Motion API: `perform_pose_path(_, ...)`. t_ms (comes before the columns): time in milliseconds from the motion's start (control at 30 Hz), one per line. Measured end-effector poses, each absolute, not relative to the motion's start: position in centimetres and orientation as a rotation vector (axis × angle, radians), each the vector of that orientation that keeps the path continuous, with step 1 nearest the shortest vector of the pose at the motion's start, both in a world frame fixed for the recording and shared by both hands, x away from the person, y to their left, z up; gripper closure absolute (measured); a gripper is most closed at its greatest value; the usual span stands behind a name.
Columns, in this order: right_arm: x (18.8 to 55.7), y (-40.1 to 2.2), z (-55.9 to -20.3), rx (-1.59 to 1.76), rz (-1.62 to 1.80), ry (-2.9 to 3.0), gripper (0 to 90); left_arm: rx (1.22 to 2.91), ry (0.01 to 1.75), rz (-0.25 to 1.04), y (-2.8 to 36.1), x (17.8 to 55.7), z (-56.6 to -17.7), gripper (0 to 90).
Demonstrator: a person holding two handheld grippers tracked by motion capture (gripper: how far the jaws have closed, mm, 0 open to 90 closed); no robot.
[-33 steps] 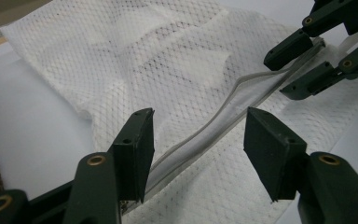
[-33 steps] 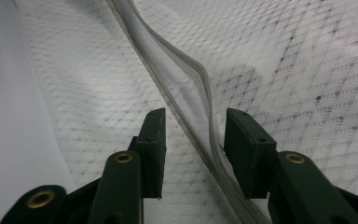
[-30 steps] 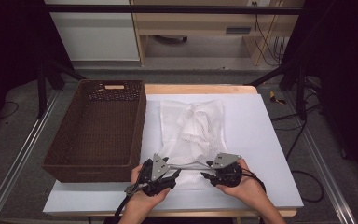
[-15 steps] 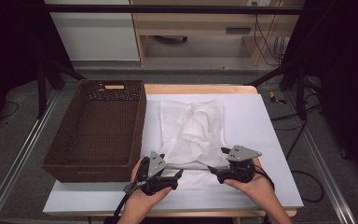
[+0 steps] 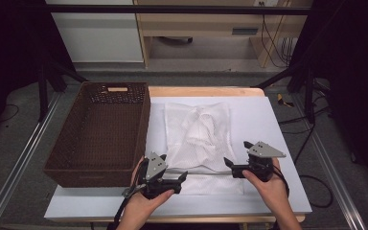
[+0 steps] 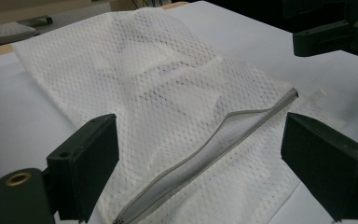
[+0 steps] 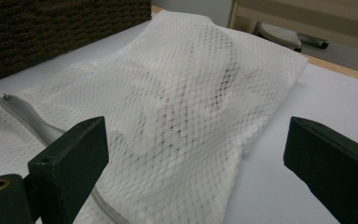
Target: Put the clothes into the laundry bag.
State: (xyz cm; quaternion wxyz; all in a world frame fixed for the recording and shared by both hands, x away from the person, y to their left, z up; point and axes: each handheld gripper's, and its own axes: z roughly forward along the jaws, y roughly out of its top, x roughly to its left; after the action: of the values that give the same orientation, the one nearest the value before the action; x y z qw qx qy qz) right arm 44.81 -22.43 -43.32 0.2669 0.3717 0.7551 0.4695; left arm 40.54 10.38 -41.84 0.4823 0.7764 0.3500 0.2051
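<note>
Both tools, left tool (image 5: pixel 181 177) and right tool (image 5: pixel 229 163), have just been spreading and stand wide, nothing pinched. The mesh laundry bag (image 5: pixel 199 134) lies at frame centre on the tabletop (image 5: pixel 278 143). A careless regrasp may snag netting instead of the zipper (image 6: pixel 214 147).

mesh bag (image 6: pixel 177 107) contents veiled, indistinct

You have a white mesh bag (image 5: pixel 199 139) with a fine diamond net pattern, white fabric showing through it, and a grey zipper (image 6: pixel 214 144) along its near edge. It lies on a white tabletop (image 5: pixel 278 120) edged in pale wood. Beside it sits a dark brown woven basket (image 5: pixel 100 134). Your grippers' jaws are black.
</note>
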Motion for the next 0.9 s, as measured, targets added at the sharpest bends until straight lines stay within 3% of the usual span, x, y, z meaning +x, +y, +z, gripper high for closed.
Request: perform_pose_path(900, 45.6, -26.3, -43.6, 1.203, 1.222, 1.887, 6.6, 1.811, 0.924, 0.569, 15.5, 41.3, -38.2, 10.7)
